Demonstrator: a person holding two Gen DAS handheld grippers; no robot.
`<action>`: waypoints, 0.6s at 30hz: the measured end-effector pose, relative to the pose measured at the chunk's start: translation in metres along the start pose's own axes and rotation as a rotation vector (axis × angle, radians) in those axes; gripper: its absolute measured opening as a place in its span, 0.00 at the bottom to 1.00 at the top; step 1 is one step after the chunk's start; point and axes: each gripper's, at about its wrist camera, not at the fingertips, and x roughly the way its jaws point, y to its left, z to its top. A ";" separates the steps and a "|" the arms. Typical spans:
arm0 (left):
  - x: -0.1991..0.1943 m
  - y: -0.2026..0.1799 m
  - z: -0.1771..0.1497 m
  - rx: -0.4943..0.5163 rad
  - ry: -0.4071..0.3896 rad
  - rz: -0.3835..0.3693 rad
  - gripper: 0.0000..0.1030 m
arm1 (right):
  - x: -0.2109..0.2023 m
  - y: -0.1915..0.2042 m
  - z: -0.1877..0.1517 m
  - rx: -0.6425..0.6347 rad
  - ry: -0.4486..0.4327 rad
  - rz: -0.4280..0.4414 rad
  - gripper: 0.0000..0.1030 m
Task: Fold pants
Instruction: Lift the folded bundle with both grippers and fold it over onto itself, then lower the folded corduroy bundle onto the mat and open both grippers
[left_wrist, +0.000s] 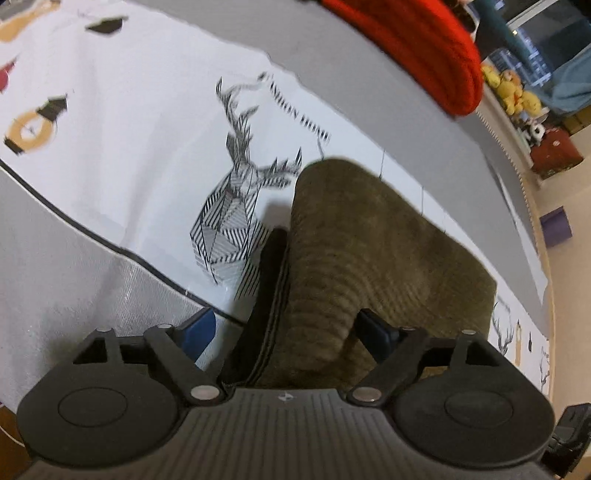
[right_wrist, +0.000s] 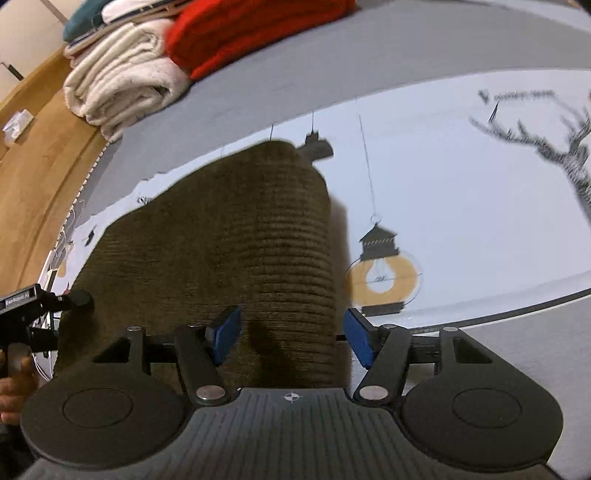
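Olive pants (right_wrist: 236, 258) lie folded on white printed cloth (left_wrist: 129, 155), red blanket (right_wrist: 251, 33) at 12 o'clock; left gripper (left_wrist: 288, 325) and right gripper (right_wrist: 291, 336) both wide apart, straddling fabric, gripping nothing.

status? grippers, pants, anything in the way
Left gripper and right gripper: jaws open, straddling pants. Pants folded on printed sheet. Red and white stacks behind, clear.
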 end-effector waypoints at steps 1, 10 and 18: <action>0.003 0.002 -0.002 0.001 0.012 0.000 0.86 | 0.007 0.000 -0.002 -0.006 0.026 -0.019 0.66; 0.033 -0.025 -0.007 0.178 0.064 0.039 0.80 | 0.030 0.006 -0.006 -0.022 0.067 -0.015 0.63; 0.032 -0.046 -0.006 0.249 0.042 0.040 0.49 | 0.018 0.015 0.000 -0.097 -0.004 -0.013 0.22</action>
